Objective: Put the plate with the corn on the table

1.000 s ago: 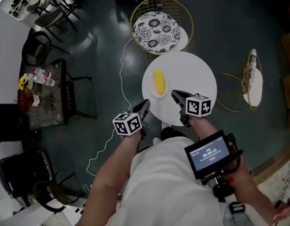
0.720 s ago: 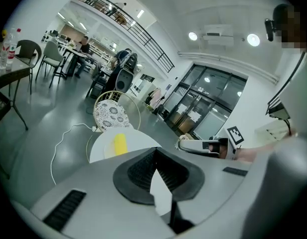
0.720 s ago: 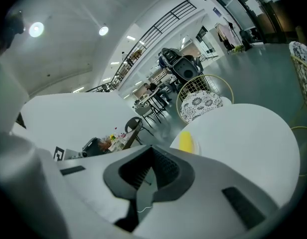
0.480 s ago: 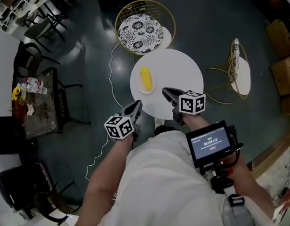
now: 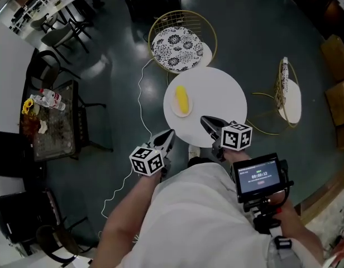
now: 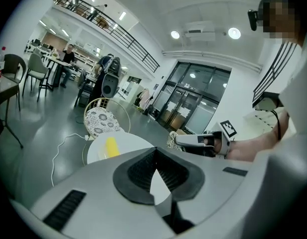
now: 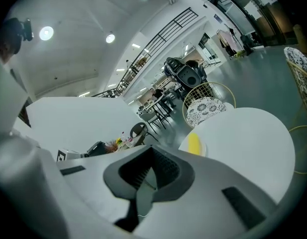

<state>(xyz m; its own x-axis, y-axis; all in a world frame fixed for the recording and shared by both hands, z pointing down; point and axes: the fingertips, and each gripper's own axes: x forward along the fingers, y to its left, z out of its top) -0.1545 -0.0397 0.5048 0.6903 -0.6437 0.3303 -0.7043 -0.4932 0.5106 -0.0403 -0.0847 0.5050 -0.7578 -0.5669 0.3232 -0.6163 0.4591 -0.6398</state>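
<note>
1. You stand in a large open hall with a dark, glossy floor. A loose white cable runs across it, so watch your feet if you step back.
2. The round white table is straight ahead of you. It is bare apart from the task's thing, so nothing there needs moving.
3. A gold-framed chair with a patterned cushion stands at the table's far side, and a second chair stands well off to your right. A dark side table with bottles and flowers stands apart on your left. None of them is in your way.
4. The plate lies flat on the table near its left edge, wholly on the top and not overhanging. That looks like a stable resting place, so I judge the task done.
5. Your left gripper hangs off the table, beside its near-left edge. Its jaws are together with nothing between them. It points roughly toward the plate but is well apart from it.
6. Your right gripper sits over the table's near rim. It is likewise closed and empty, and apart from the plate.
7. The corn lies lengthwise in the middle of the plate, so it seems unlikely to roll off.
</note>
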